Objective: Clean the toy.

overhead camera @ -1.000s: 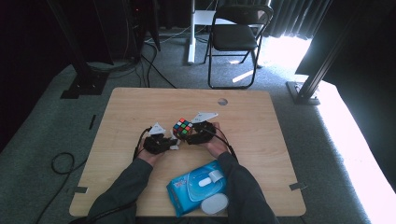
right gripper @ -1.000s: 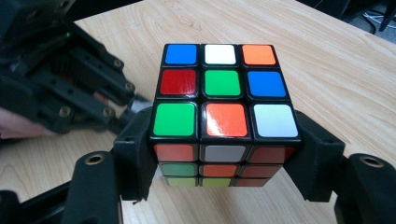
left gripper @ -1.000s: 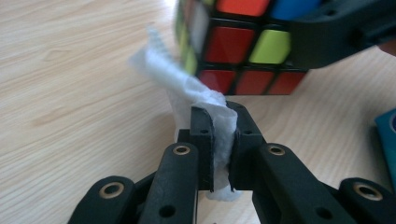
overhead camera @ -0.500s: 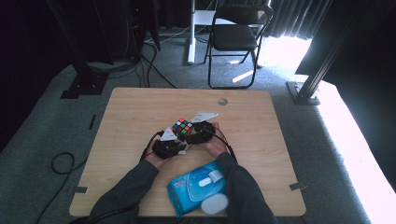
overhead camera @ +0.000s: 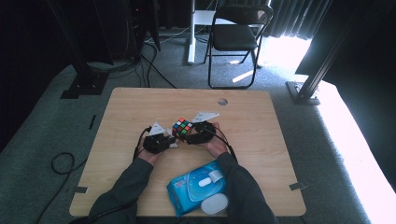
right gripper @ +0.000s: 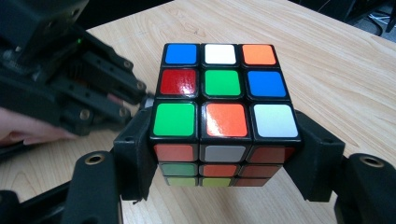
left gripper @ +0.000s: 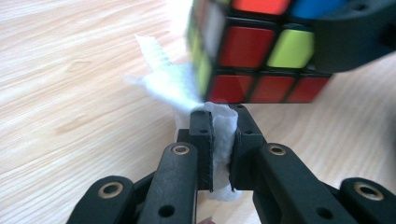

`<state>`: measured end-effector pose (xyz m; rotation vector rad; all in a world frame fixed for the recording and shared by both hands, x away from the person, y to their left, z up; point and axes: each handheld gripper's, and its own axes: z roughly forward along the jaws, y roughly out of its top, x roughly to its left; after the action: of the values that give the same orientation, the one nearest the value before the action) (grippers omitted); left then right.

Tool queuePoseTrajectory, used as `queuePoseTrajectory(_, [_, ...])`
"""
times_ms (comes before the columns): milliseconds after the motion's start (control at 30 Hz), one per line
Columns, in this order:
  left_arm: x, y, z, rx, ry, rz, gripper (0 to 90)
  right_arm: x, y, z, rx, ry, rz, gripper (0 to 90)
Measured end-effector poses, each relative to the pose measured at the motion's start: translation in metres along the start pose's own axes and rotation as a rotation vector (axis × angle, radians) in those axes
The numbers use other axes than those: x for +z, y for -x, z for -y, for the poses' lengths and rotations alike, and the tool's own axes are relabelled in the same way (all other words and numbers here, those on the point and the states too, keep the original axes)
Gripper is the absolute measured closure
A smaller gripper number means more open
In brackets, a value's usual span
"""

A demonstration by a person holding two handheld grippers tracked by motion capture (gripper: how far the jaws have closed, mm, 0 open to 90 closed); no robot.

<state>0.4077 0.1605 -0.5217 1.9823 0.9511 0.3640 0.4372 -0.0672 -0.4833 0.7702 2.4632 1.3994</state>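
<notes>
Your right gripper (right gripper: 224, 163) is clenched on the puzzle cube (right gripper: 223, 107), jaws pressing two opposite side faces low down. The cube sits mid-bench (overhead camera: 140, 107), seemingly lifted just clear of the wood. Your left gripper (left gripper: 223, 140) is clamped on a folded white wipe (left gripper: 219, 135), which touches the cube's lower edge.

Looks like you are wiping the cube. Keep the right grip firm and level so the layers don't twist, press the wipe flat against one face, and stroke along a row rather than jabbing the corner. Keep the left jaws off the stickers.

The cube has no long axis. It stands roughly square to the bench; the mixed face with the green centre points up.

The wipes pack (overhead camera: 196, 186) lies near the bench's front edge.
</notes>
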Motion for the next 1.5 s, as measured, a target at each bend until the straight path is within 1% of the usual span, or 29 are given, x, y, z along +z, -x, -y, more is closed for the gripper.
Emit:
queuePoseTrajectory(67, [-0.001, -0.003, 0.0, -0.012, 0.004, -0.008, 82.3, 0.0, 0.0, 0.0, -0.001, -0.003, 0.0, 34.2])
queuePoseTrajectory(200, [0.0, -0.005, 0.0, -0.017, -0.018, -0.02, 82.3, 0.001, -0.001, 0.0, -0.003, -0.004, 0.001, 34.2])
queuePoseTrajectory(300, [0.003, -0.006, 0.001, -0.014, -0.034, -0.015, 82.3, 0.0, -0.001, -0.001, -0.006, 0.002, 0.002, 34.2])
queuePoseTrajectory(400, [0.006, -0.005, 0.003, -0.022, -0.044, -0.009, 82.2, -0.001, -0.002, -0.002, -0.008, 0.012, -0.002, 34.1])
queuePoseTrajectory(467, [0.008, -0.003, 0.003, -0.022, -0.047, 0.003, 82.2, -0.001, -0.002, -0.002, -0.007, 0.016, -0.005, 34.2])
queuePoseTrajectory(533, [0.01, 0.002, 0.003, -0.009, -0.055, 0.015, 82.3, 0.0, -0.002, -0.003, -0.003, 0.013, -0.004, 34.2])
queuePoseTrajectory(567, [0.01, 0.002, 0.003, -0.009, -0.055, 0.015, 82.3, 0.0, -0.002, -0.003, -0.003, 0.013, -0.004, 34.2])
queuePoseTrajectory(600, [0.012, 0.007, 0.002, 0.013, -0.059, 0.026, 82.3, 0.0, -0.002, -0.003, -0.002, 0.013, -0.005, 34.2])
queuePoseTrajectory(667, [0.013, 0.011, 0.0, 0.03, -0.055, 0.04, 82.2, 0.002, -0.002, -0.002, 0.0, 0.011, -0.008, 34.2])
queuePoseTrajectory(700, [0.013, 0.013, 0.0, 0.03, -0.051, 0.043, 82.2, 0.002, -0.002, -0.002, -0.001, 0.009, -0.008, 34.2])
queuePoseTrajectory(800, [0.015, 0.019, -0.003, 0.062, -0.041, 0.073, 82.1, 0.002, -0.002, -0.002, 0.001, 0.008, -0.007, 34.2])
queuePoseTrajectory(900, [0.015, 0.024, -0.004, 0.081, -0.033, 0.1, 81.9, 0.002, -0.001, -0.002, 0.004, 0.01, -0.009, 34.2])
queuePoseTrajectory(967, [0.015, 0.025, -0.005, 0.084, -0.031, 0.106, 81.9, 0.002, -0.001, -0.002, 0.006, 0.011, -0.01, 34.2])
queuePoseTrajectory(1000, [0.016, 0.029, -0.005, 0.1, -0.032, 0.121, 81.9, 0.002, -0.001, -0.002, 0.006, 0.012, -0.01, 34.2])
queuePoseTrajectory(1067, [0.016, 0.031, -0.005, 0.115, -0.034, 0.13, 81.8, 0.002, -0.001, -0.002, 0.009, 0.015, -0.008, 34.2])
queuePoseTrajectory(1200, [0.017, 0.034, -0.005, 0.125, -0.034, 0.145, 81.8, 0.002, 0.0, -0.002, 0.017, 0.017, -0.002, 34.2])
queuePoseTrajectory(1267, [0.017, 0.036, -0.005, 0.135, -0.038, 0.147, 81.8, 0.002, 0.001, -0.002, 0.017, 0.016, 0.0, 34.2])
queuePoseTrajectory(1333, [0.017, 0.036, -0.005, 0.139, -0.04, 0.139, 81.8, 0.002, 0.001, -0.002, 0.018, 0.014, -0.002, 34.2])
queuePoseTrajectory(1400, [0.017, 0.035, -0.005, 0.13, -0.043, 0.117, 81.9, 0.002, 0.001, -0.001, 0.017, 0.011, -0.004, 34.2])
queuePoseTrajectory(1500, [0.015, 0.03, -0.005, 0.113, -0.033, 0.101, 81.9, 0.002, 0.001, -0.001, 0.022, 0.013, -0.007, 34.2])
